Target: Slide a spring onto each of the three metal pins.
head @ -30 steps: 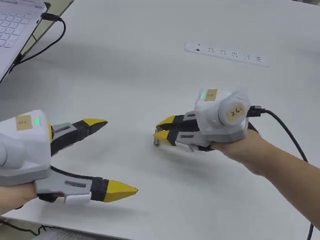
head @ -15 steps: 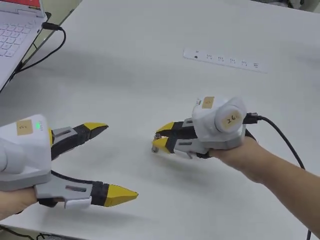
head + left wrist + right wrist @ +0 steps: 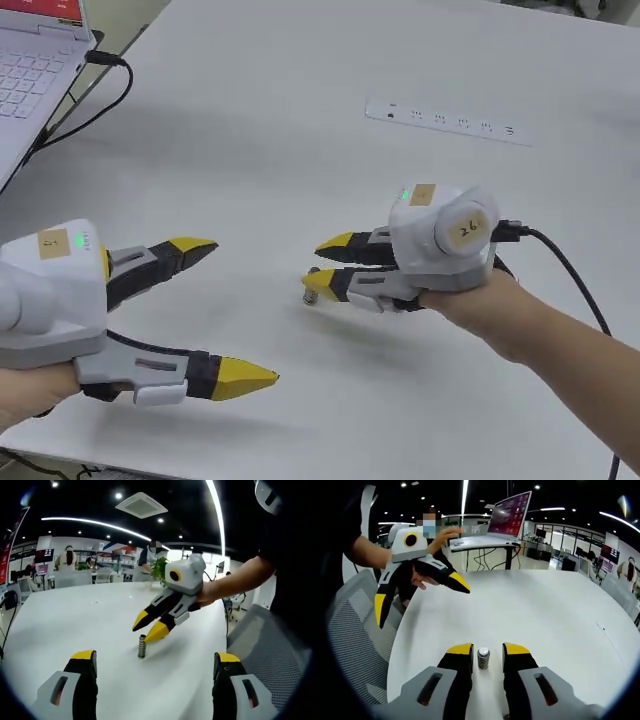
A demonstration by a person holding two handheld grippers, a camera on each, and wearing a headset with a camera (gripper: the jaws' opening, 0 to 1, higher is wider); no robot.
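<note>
A small metal spring [image 3: 312, 297] stands upright on the white table [image 3: 300, 150], wrapped round a short pin; it also shows as the spring [image 3: 142, 646] and the spring [image 3: 483, 657]. My right gripper [image 3: 320, 265] hovers just over it, open, its yellow fingertips [image 3: 461, 649] either side of the spring with a gap to each. From the left gripper view the right gripper [image 3: 145, 632] sits a little above the spring's top. My left gripper [image 3: 240, 310] is wide open and holds nothing at the near left, a hand's width from the spring. The left gripper [image 3: 423, 607] points toward the right one.
An open laptop [image 3: 30, 50] lies at the far left corner with a black cable [image 3: 95, 95] trailing from it. A white power strip [image 3: 445, 122] lies at the back. The right gripper's black cord [image 3: 570, 280] runs off right. The table's near edge [image 3: 150, 462] passes below my left hand.
The right gripper's jaws have parted; they were nearly closed around the spring a second ago. The spring stays upright on the table. The left gripper has barely moved.
</note>
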